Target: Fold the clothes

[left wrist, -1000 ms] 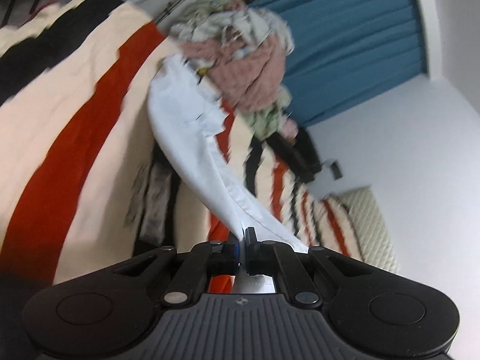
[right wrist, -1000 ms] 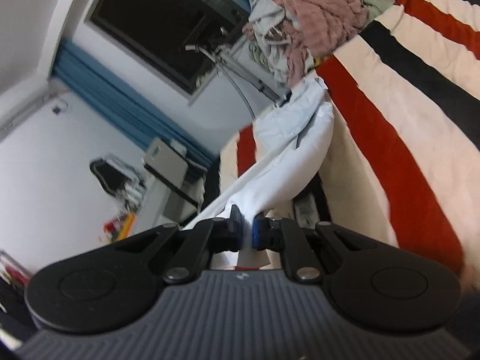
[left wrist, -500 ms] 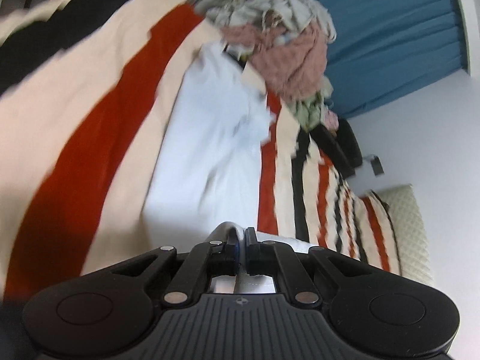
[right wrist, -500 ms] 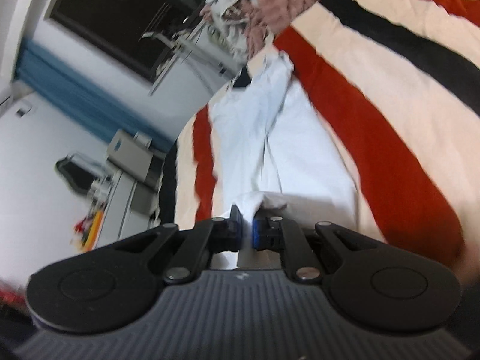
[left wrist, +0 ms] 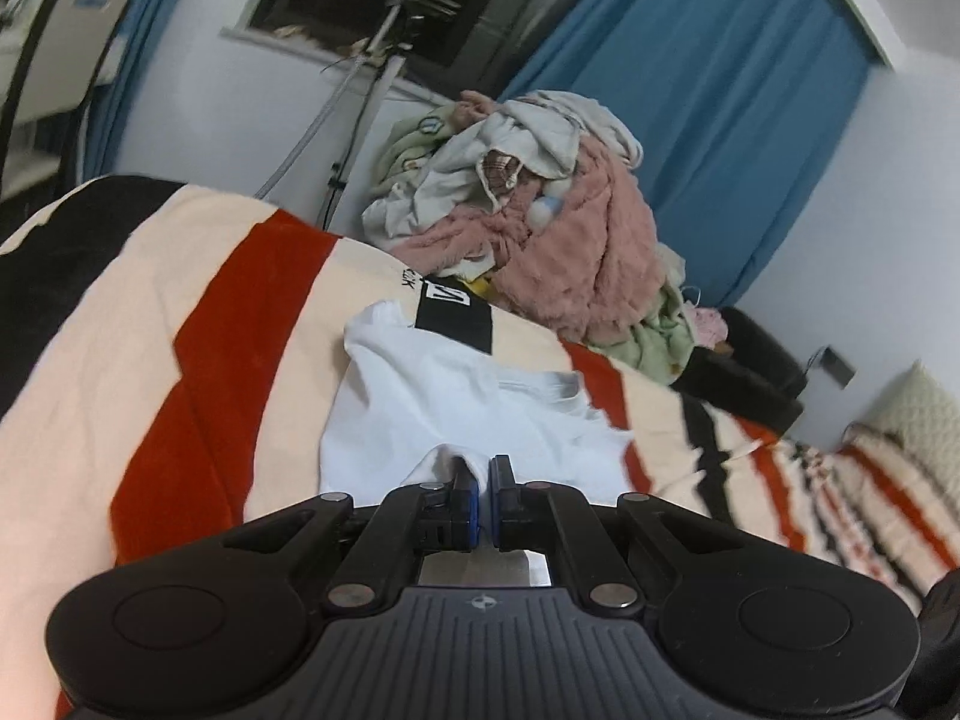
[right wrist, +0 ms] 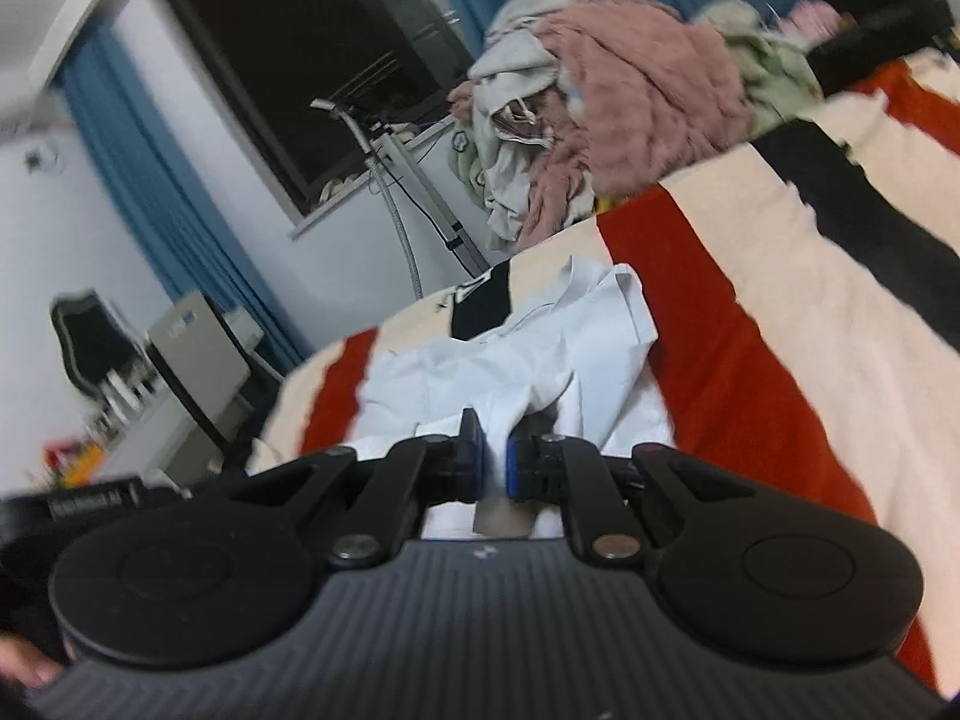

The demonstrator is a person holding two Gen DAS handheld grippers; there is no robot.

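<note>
A white shirt (left wrist: 432, 408) lies spread on the striped red, cream and black blanket (left wrist: 198, 360). My left gripper (left wrist: 483, 468) is shut on the shirt's near edge, with cloth pinched between its blue pads. In the right wrist view the same white shirt (right wrist: 540, 354) stretches away over the blanket (right wrist: 750, 348). My right gripper (right wrist: 493, 438) is shut on another part of its near edge. The shirt's far end shows a folded sleeve or collar.
A heap of unfolded clothes (left wrist: 540, 222), with a pink fleece on top, is piled at the far side of the bed. Behind it are blue curtains (left wrist: 690, 96), a dark window and a garment steamer pole (left wrist: 372, 84). A cream pillow (left wrist: 906, 420) lies at the right.
Both grippers swung down and level while holding the shirt. The shirt went from hanging in a stretched band to lying flat on the blanket. Both views have rolled upright.
</note>
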